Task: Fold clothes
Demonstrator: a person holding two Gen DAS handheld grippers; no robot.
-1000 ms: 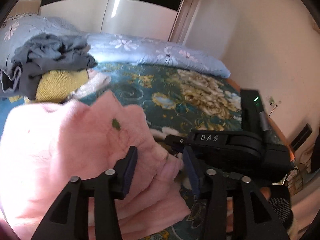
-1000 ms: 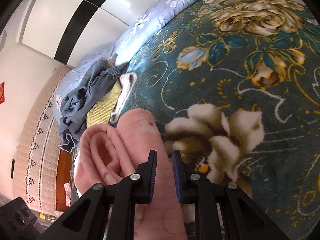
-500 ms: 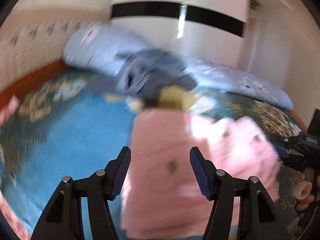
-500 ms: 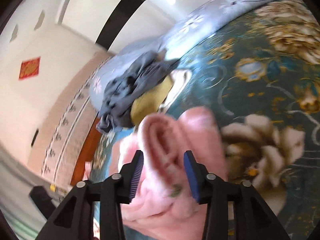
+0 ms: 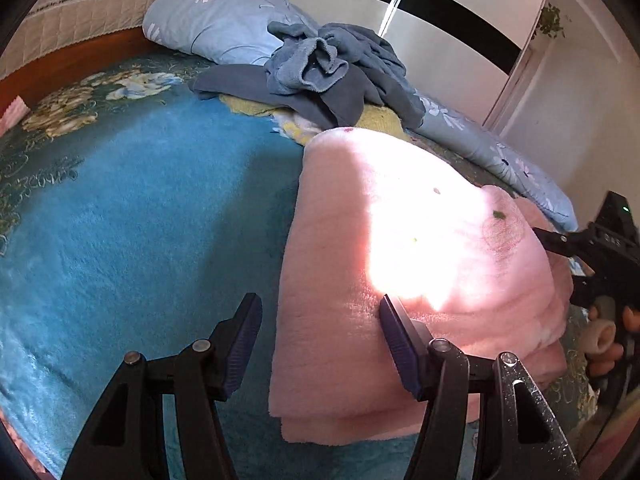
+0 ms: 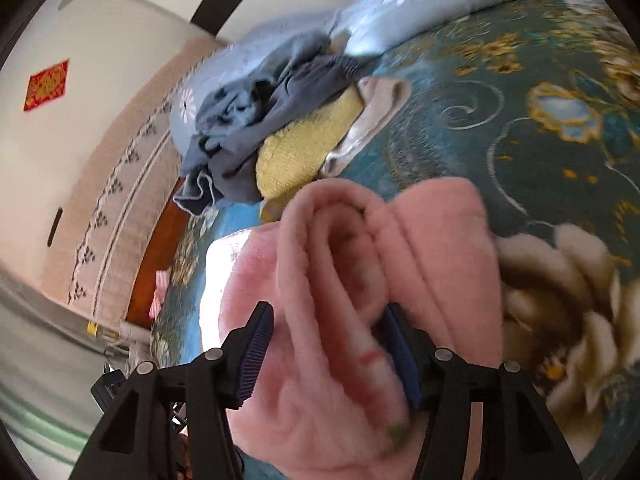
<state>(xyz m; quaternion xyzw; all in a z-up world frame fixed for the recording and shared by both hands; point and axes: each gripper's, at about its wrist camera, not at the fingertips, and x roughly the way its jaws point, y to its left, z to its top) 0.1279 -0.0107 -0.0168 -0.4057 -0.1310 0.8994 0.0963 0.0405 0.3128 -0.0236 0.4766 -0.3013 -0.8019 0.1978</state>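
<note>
A fluffy pink garment (image 5: 404, 248) lies folded in thick layers on the bed. My left gripper (image 5: 320, 344) is open above its near left corner, one finger over the blue blanket, the other over the pink cloth. My right gripper (image 6: 332, 352) is open, with rolled pink folds (image 6: 344, 272) bulging between its fingers. The right gripper also shows in the left wrist view (image 5: 600, 248) at the garment's far right edge, held by a hand.
A blue fleece blanket (image 5: 132, 216) covers the bed's left part, over a teal floral bedspread (image 6: 520, 120). A heap of grey-blue clothes (image 5: 328, 68) lies on yellow cloth (image 6: 304, 148) near light blue pillows (image 5: 216, 16). Wardrobe and headboard stand behind.
Both grippers have opened wide; the right was nearly shut on the pink cloth a second ago. The left gripper swung left and back, so the pink garment now lies to its right.
</note>
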